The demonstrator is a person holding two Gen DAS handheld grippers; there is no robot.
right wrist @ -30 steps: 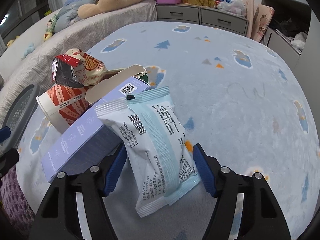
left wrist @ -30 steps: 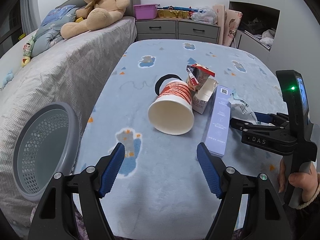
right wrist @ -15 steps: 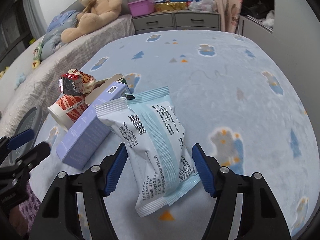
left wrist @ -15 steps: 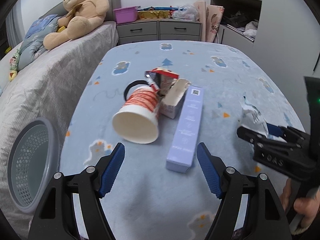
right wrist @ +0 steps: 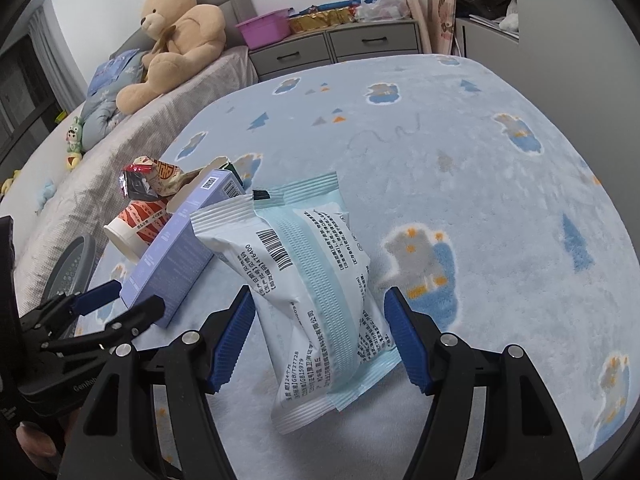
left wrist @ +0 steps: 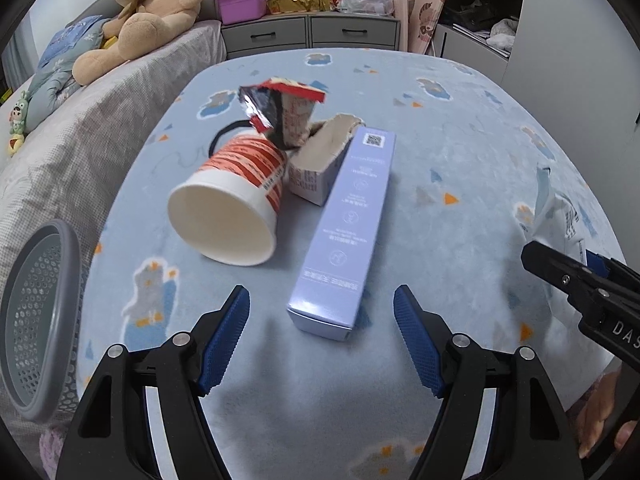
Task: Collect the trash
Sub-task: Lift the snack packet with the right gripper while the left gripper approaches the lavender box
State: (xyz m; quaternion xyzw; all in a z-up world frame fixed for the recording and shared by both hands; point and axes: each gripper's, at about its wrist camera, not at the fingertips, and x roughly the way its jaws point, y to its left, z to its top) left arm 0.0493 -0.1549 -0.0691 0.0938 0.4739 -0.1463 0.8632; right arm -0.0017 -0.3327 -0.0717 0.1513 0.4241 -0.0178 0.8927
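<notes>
My left gripper [left wrist: 322,334] is black plastic, its two arms each tipped with a ribbed blue pad and fixed with round silver screws. My right gripper [right wrist: 318,336] is built the same: black arms, blue ribbed pads on the fingers [right wrist: 234,330], silver screws at the joints. Seen from the side, the right body carries white letters "DAS", the left one "GenRob".

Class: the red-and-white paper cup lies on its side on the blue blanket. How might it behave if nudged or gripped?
The red-and-white paper cup would probably roll in a curve, being tapered. It looks empty, so likely light. Its thin wall may crush.
</notes>
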